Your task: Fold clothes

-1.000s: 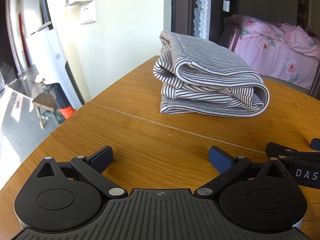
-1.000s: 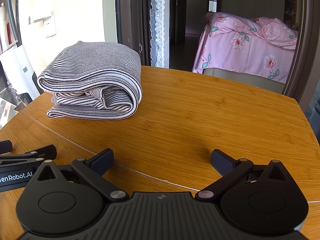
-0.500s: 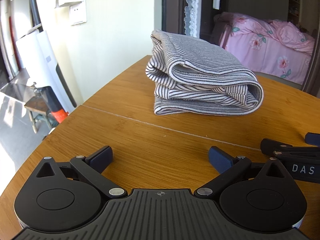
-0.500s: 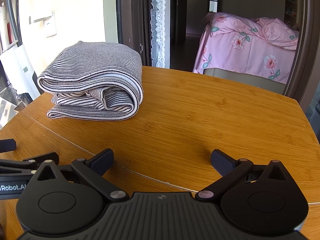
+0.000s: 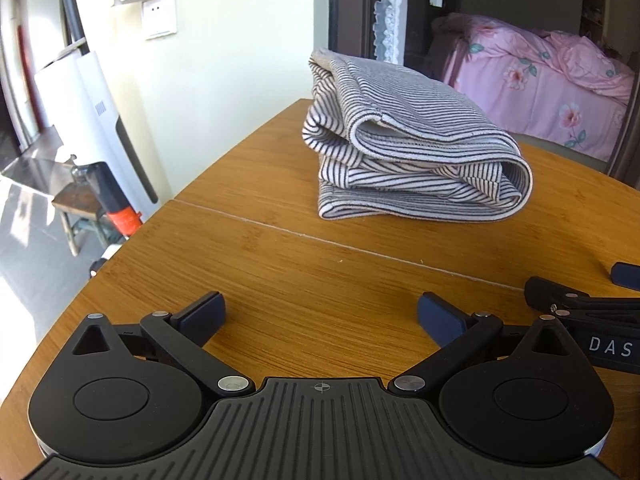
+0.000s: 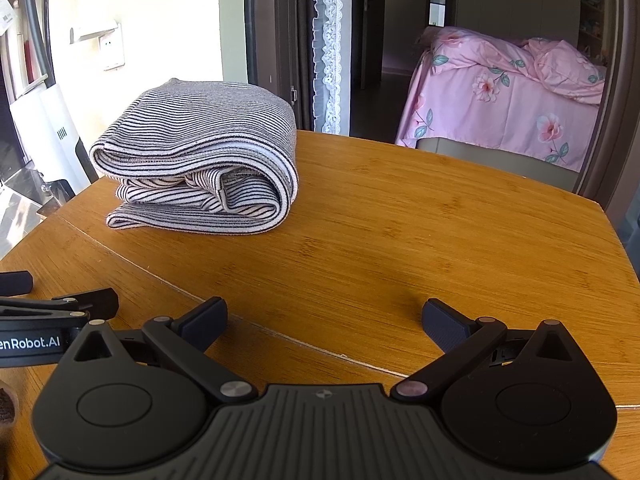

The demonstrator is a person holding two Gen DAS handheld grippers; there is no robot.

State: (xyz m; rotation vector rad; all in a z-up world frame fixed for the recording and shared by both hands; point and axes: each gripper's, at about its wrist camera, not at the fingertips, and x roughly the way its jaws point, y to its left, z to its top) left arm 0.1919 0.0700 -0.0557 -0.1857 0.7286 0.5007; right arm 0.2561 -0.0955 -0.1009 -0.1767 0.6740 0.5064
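Both hand-held grippers sit low over the wooden surface (image 5: 304,280), side by side, and hold nothing. On the left hand-held gripper (image 5: 322,314) the two blue fingers are wide apart. The right hand-held gripper (image 6: 324,316) is spread wide as well.

A folded striped cloth (image 5: 412,148) lies on the surface, well apart from both of them. The left view shows its open side, with loose layers stacked up and a tucked edge. The right view shows the striped cloth (image 6: 200,160) from its rounded side, where the fold rolls over.

Only the left view shows a small wooden stool (image 5: 80,204) on the floor beside the surface, next to a tall white appliance (image 5: 92,120). Only the right view shows the far right rim of the surface. A pink flowered bed (image 6: 504,100) stands behind, through a doorway.
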